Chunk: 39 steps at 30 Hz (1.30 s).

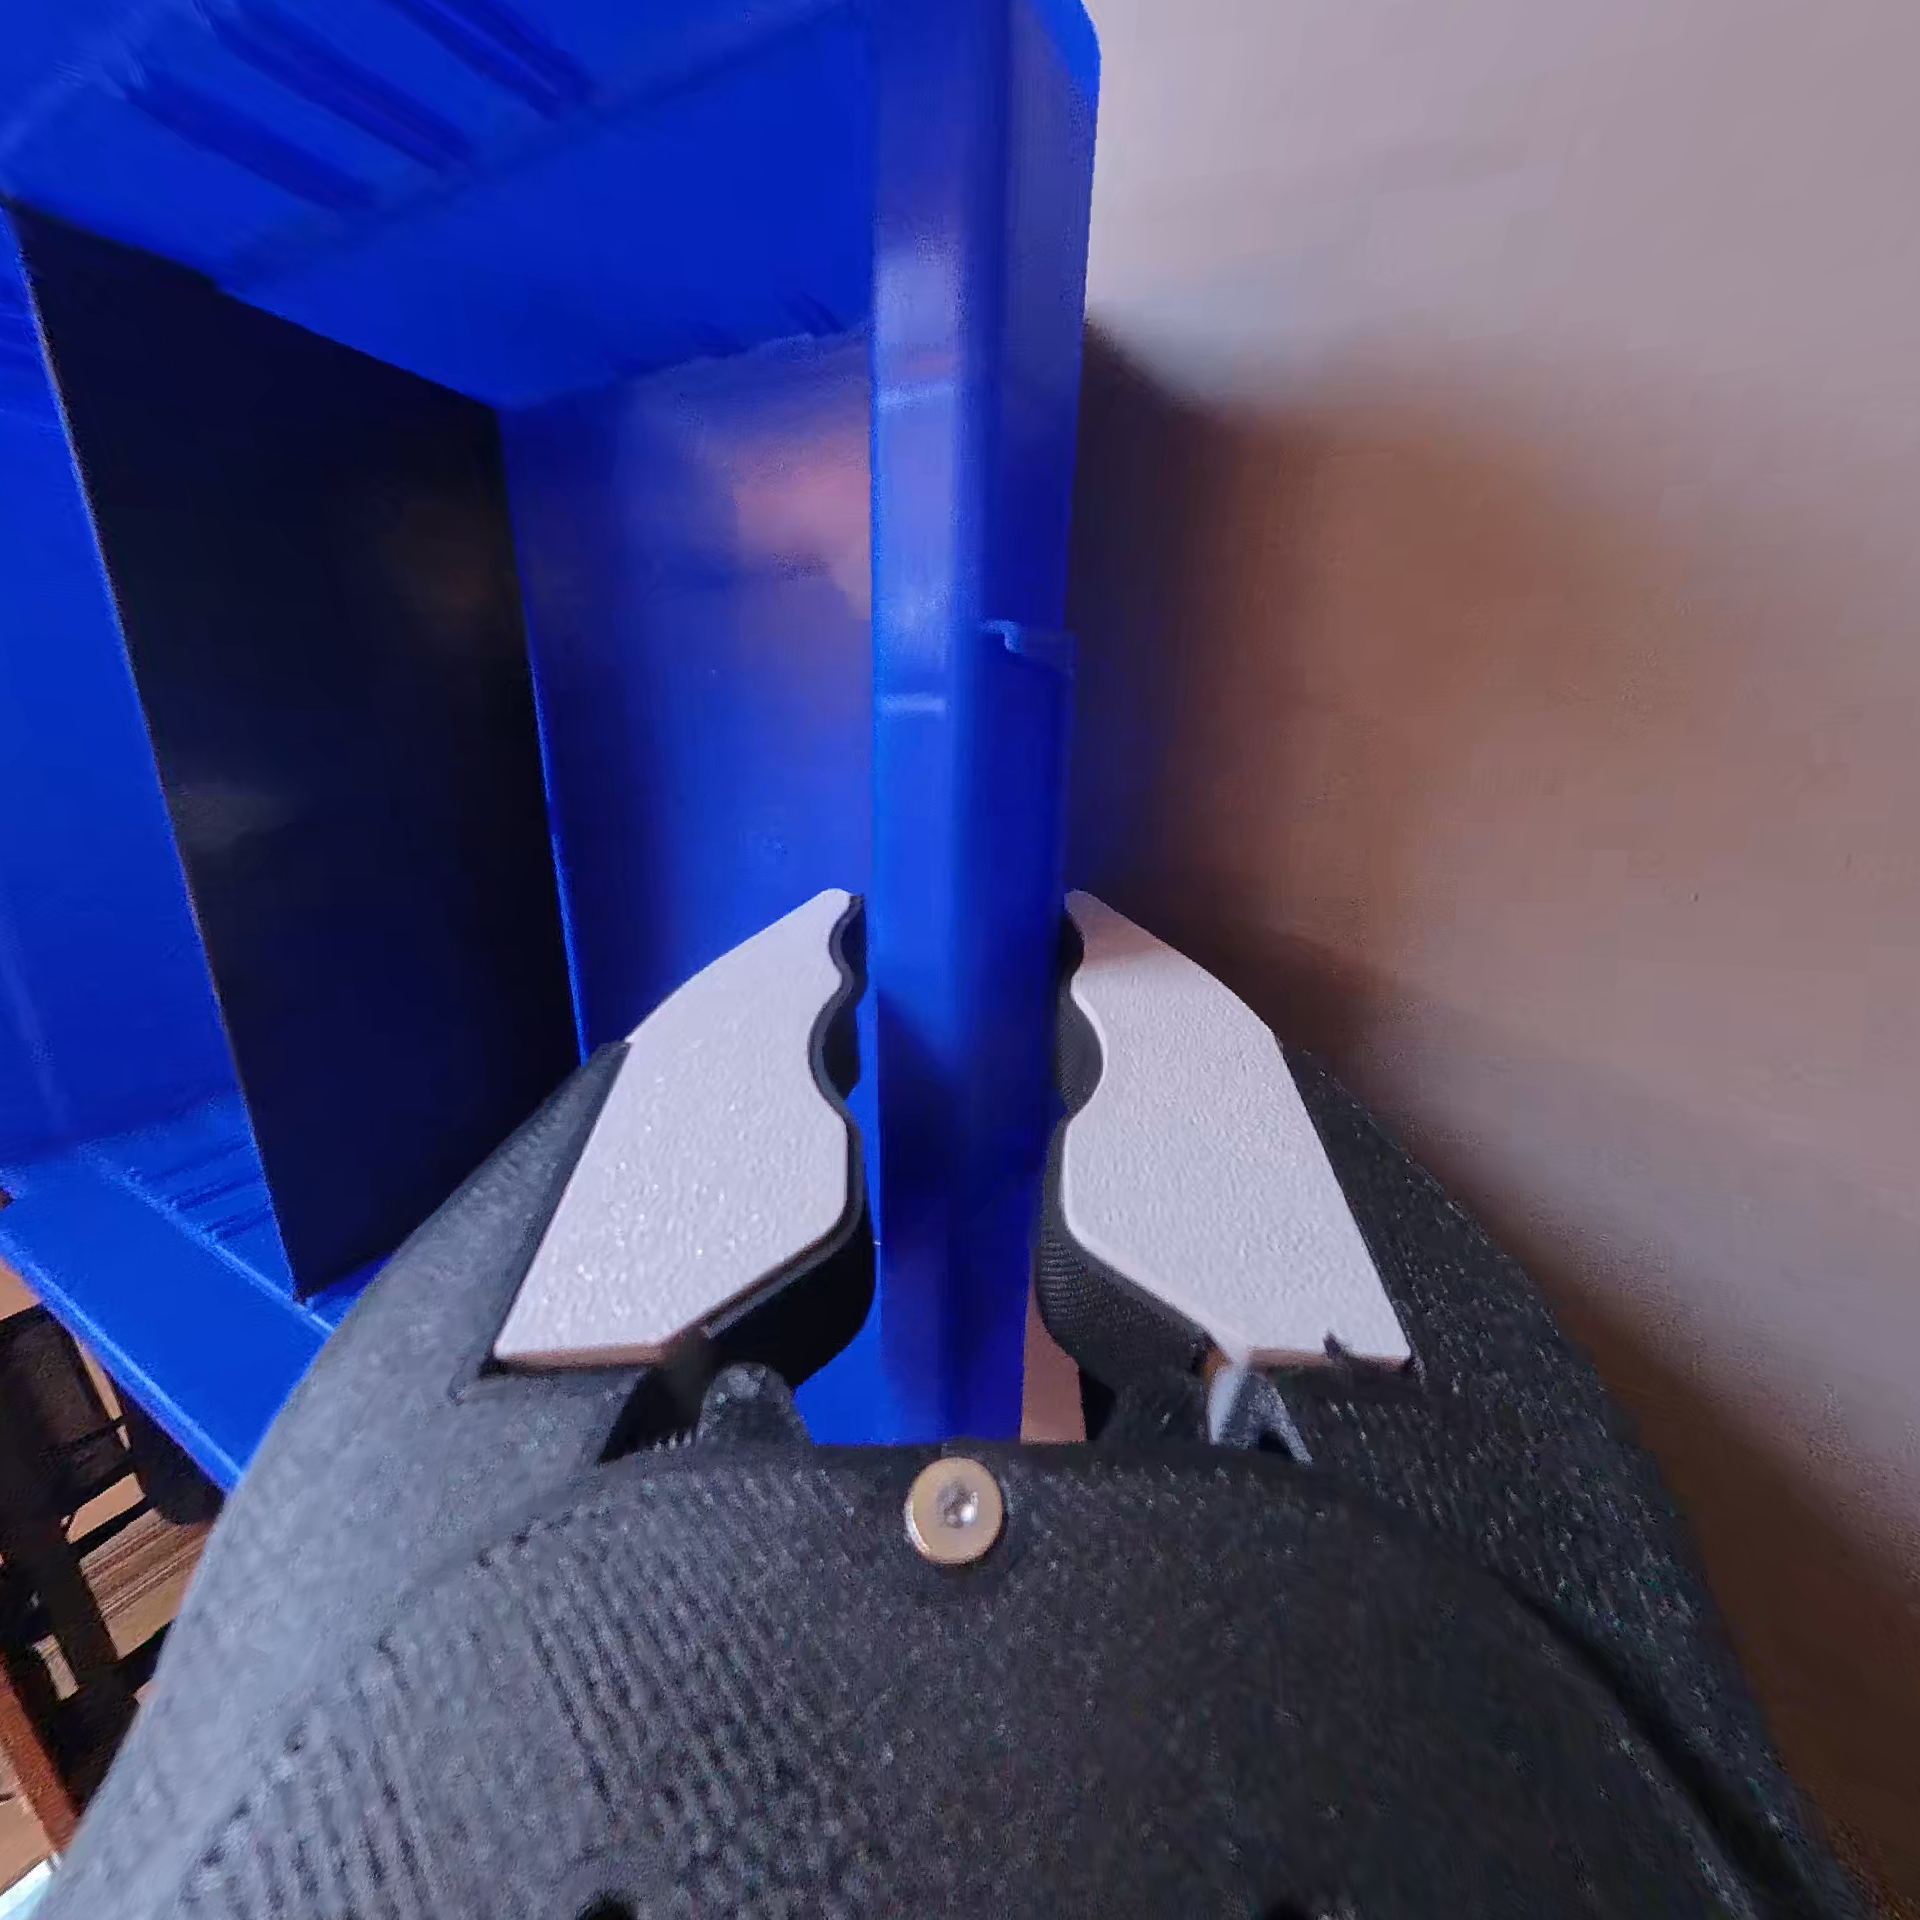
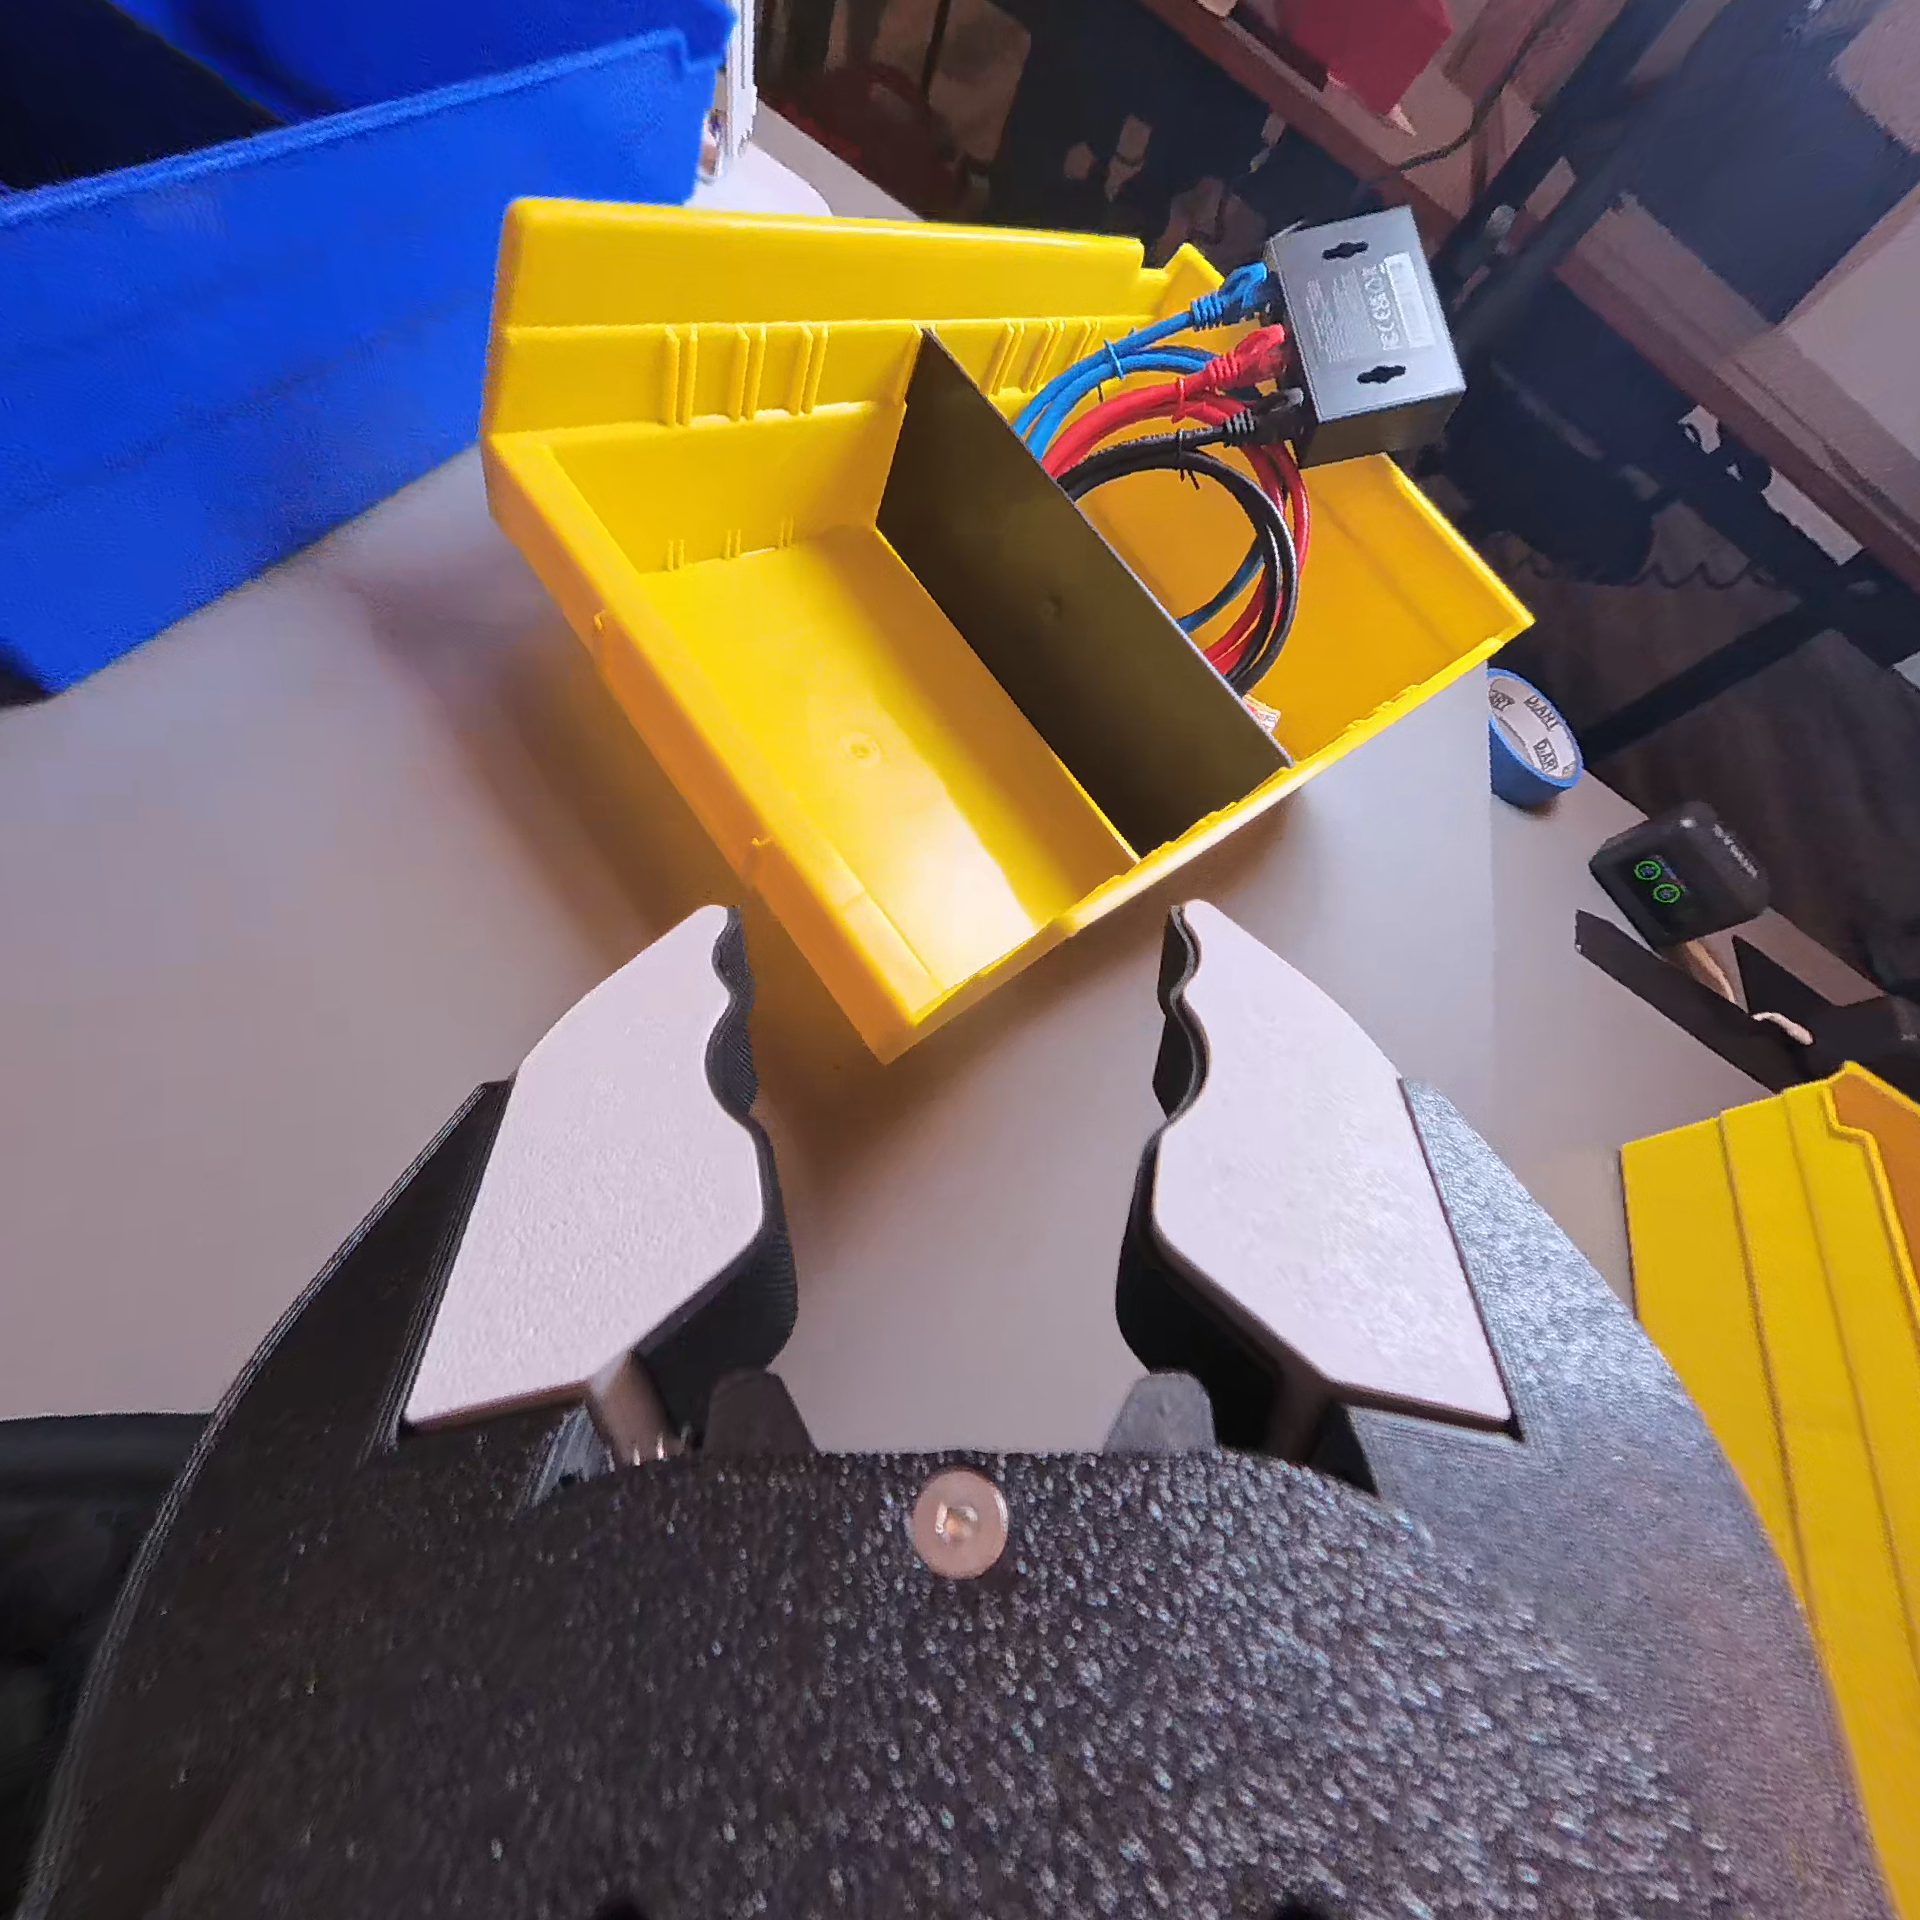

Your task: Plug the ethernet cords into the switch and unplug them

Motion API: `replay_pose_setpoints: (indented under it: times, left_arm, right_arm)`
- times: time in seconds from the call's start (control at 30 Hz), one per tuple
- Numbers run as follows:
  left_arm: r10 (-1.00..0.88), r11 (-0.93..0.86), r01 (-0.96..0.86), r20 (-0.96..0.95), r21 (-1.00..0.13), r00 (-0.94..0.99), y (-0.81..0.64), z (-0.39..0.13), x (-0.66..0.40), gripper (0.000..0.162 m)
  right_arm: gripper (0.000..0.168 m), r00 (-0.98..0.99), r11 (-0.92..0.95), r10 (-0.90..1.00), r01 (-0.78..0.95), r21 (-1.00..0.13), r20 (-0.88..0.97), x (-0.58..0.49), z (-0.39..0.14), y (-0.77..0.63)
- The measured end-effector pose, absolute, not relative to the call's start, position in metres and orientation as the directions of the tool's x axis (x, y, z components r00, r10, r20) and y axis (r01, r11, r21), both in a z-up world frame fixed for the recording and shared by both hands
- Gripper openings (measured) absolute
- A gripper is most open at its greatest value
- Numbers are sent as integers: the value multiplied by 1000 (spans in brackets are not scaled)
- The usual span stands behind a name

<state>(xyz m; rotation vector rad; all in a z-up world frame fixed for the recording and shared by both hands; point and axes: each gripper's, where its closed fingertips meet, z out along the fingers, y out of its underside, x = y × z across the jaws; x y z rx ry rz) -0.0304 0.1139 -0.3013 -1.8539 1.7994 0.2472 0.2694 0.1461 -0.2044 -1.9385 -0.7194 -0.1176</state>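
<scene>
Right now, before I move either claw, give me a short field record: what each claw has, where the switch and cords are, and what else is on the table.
left claw: shut on the blue bin wall
right claw: open, empty, above the table
yellow bin: on the table ahead of the right claw, split by a black divider
near compartment: empty
far compartment: coiled ethernet cords, blue, red, black
switch: black box at the bin's far corner, cords plugged in
blue tape roll: at the table's right edge

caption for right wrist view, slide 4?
Open right gripper faces yellow bin holding switch with cords plugged.
</scene>
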Motion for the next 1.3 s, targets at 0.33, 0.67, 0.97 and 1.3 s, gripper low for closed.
replay_pose_setpoints:
  times: [0.33,0.67,0.97,1.3]
  left_arm:
    - [-902,57,-765,-362,-642,236,68,-220,9,45]
    - [-948,-133,-534,-50,-835,314,13,-216,14,36]
    - [-911,-323,-333,197,-886,361,11,-228,106,66]
    - [-843,-100,-358,-112,-928,526,42,-217,118,16]
  right_arm:
    - [75,931,-432,353,247,-867,89,280,-227,178]
    - [7,962,-487,177,270,-831,209,339,-231,135]
    - [7,967,-422,174,242,-874,184,305,-220,32]
    - [7,949,-234,91,316,-919,303,289,-156,5]
